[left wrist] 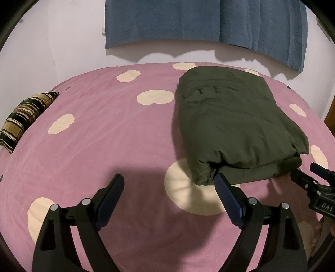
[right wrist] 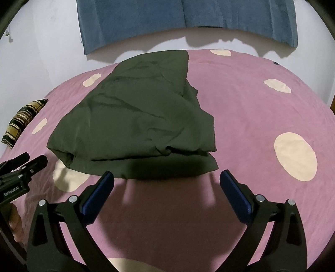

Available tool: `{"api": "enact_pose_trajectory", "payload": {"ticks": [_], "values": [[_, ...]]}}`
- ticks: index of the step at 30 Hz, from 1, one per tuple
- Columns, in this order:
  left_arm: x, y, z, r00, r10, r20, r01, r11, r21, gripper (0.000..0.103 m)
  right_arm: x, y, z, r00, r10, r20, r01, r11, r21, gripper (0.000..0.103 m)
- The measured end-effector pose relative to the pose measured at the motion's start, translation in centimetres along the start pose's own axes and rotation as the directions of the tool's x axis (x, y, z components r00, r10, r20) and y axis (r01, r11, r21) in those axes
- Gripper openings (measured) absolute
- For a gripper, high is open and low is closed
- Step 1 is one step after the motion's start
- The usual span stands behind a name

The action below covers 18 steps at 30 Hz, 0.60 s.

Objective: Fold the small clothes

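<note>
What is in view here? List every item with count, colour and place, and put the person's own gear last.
folded garment: one, dark olive green, lying on the bed ahead of both grippers, faint lettering on top in the left wrist view
bed sheet: one, pink with cream spots, covering the bed
cushion: one, black and tan check, at the bed's left edge
curtain: one, blue, hanging on the wall behind the bed
wall: white, behind the bed
left gripper: one, black with blue pads, open, empty, near the garment's near-left corner
right gripper: one, black with blue pads, open, empty, just short of the garment's near edge
</note>
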<state>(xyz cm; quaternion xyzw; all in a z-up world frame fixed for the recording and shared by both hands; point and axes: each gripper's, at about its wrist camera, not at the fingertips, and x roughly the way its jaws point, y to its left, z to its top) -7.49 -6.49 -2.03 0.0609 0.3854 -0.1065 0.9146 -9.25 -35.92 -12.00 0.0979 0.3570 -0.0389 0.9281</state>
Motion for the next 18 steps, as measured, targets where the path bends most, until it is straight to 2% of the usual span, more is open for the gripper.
{"api": "enact_pose_trajectory", "payload": {"ticks": [5, 7, 11, 14, 16, 18], "values": [[-0.7, -0.3, 0.3, 1.000, 0.020, 0.016, -0.020, 1.000, -0.012, 0.089, 0.1, 0.1, 0.1, 1.000, 0.005, -0.006, -0.005, 1.000, -0.006, 0.101], [-1.5, -0.6, 0.6, 0.998, -0.030, 0.046, 0.029, 0.999, 0.018, 0.089, 0.1, 0.1, 0.1, 1.000, 0.006, -0.006, -0.006, 1.000, -0.008, 0.101], [-2.8, 0.3, 1.8, 0.991, -0.047, 0.125, 0.047, 0.999, 0.004, 0.089, -0.2, -0.1, 0.3, 1.000, 0.031, 0.003, -0.031, 1.000, 0.003, 0.101], [-1.7, 3.0, 4.5, 0.990, -0.008, 0.138, 0.014, 0.999, -0.043, 0.089, -1.1, -0.8, 1.3, 0.998, 0.065, 0.020, -0.066, 0.997, 0.037, 0.101], [0.4, 4.8, 6.6, 0.993, 0.043, 0.111, -0.037, 0.998, -0.055, 0.089, -2.2, -2.1, 2.8, 0.995, 0.086, 0.055, -0.090, 0.994, 0.062, 0.101], [3.7, 7.0, 9.4, 0.991, 0.098, 0.095, -0.090, 0.992, -0.090, 0.089, -2.4, -3.7, 4.7, 0.994, 0.075, 0.083, -0.082, 0.993, 0.084, 0.101]]}}
